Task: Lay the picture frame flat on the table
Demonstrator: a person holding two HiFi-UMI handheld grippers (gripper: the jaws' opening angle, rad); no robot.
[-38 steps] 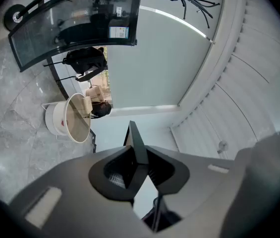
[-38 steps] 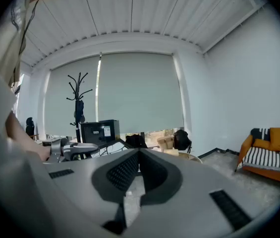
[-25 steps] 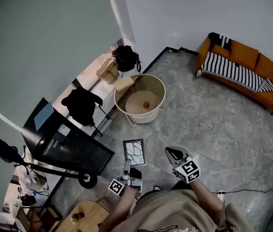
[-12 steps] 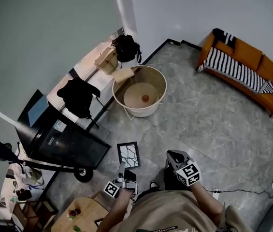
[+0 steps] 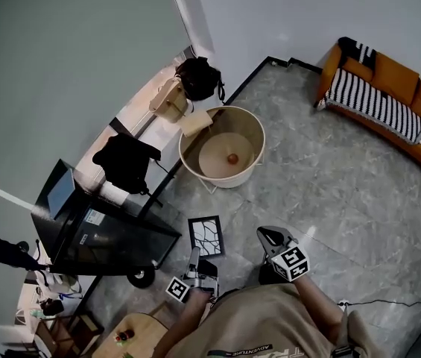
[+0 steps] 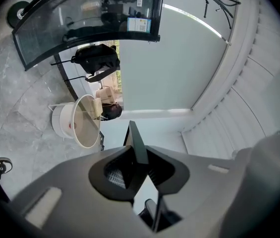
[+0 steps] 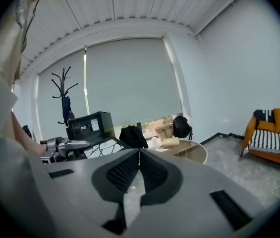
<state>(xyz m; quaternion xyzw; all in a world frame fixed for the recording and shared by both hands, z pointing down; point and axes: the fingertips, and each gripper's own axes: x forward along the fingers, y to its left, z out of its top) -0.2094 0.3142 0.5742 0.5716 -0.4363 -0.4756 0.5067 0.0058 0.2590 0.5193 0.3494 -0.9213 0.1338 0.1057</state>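
Observation:
A black picture frame (image 5: 206, 235) with a branching crack-like pattern hangs in the air above the floor in the head view, its face toward me. My left gripper (image 5: 194, 255) is shut on its lower edge. In the left gripper view the frame (image 6: 138, 142) shows edge-on as a thin dark blade between the pads. My right gripper (image 5: 264, 234) is shut and empty, to the right of the frame and apart from it. The right gripper view shows its jaws (image 7: 139, 153) closed tip to tip, with the frame (image 7: 99, 146) off to the left.
A round white table (image 5: 249, 125) with a beige top and a small orange ball stands ahead. A black glass-topped cart (image 5: 106, 230) is on the left. Bags (image 5: 197, 78) lie by the wall and an orange sofa (image 5: 389, 99) stands far right. A cable (image 5: 378, 302) crosses the floor.
The head camera has shifted, so the room sits differently in view. The frame stays in my left gripper at much the same place before me. The right gripper stays shut.

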